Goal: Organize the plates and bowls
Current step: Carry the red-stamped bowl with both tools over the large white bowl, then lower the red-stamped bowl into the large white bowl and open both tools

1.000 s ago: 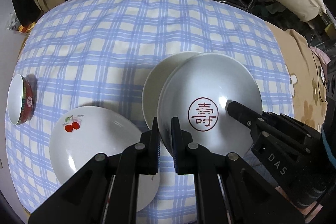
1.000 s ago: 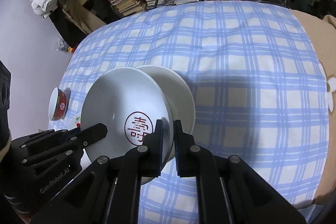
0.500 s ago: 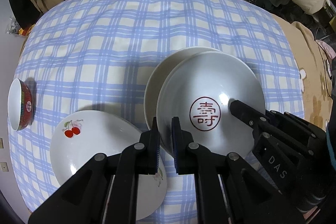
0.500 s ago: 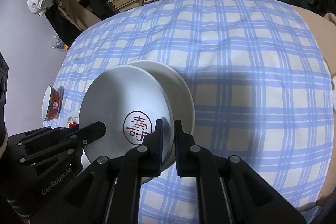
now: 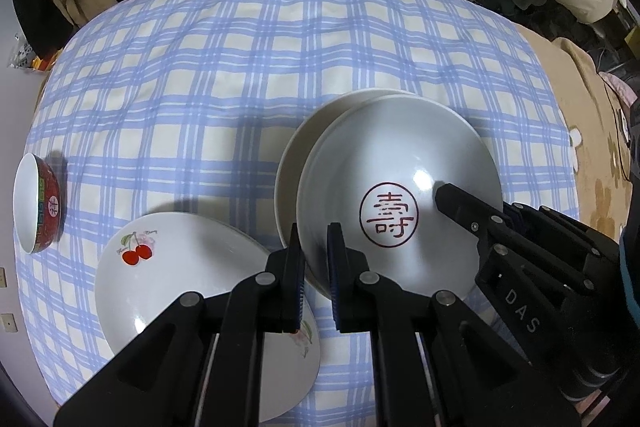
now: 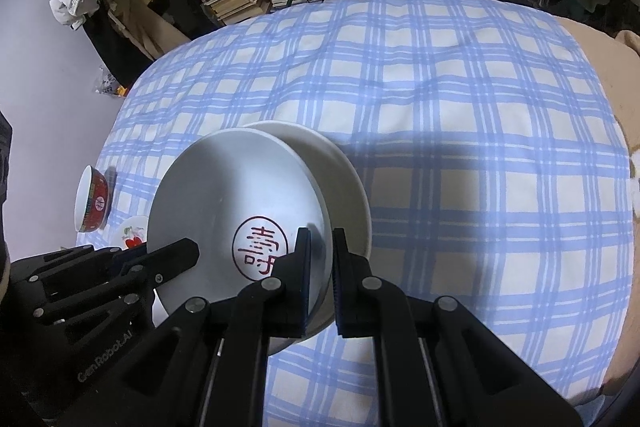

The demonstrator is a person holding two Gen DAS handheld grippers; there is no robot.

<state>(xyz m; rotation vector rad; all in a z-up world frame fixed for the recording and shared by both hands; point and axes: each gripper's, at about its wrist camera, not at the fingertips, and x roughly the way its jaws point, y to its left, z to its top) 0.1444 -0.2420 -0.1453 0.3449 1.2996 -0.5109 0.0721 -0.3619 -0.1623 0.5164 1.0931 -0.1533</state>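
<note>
While both tongs clamp one dish, these lines run outward from the grips.

Left tongs: the left gripper [image 5: 314, 259] is pinched on the near-left rim of the stamped bowl [image 5: 400, 187], one finger inside the rim and one outside.

Right tongs: the right gripper [image 6: 320, 263] is pinched on the opposite rim of the same bowl, again with a finger on each side; in the left wrist view its finger [image 5: 464, 207] reaches into the bowl beside the red seal.

Held dish: the stamped bowl is white with a red round character at its centre; it sits over the plain white bowl [image 5: 308, 131], offset toward the near side, so a crescent of the lower rim shows beyond it. Whether the two touch I cannot tell.

Change over the last second: next to none. Both grips stayed closed, and the bowl keeps the same offset over the lower one; the views have only drifted slightly.

Meaning for the task: judged from that, the nesting step is paused mid-way. The upper bowl needs centring before release.

Further out: the cherry plate [image 5: 180, 279] lies flat to the left, just beside the left tongs, and the red bowl [image 5: 38, 203] rests on its side, well apart at the cloth's left edge; both await sorting.

Surface: the blue checked cloth [image 5: 240, 67].
</note>
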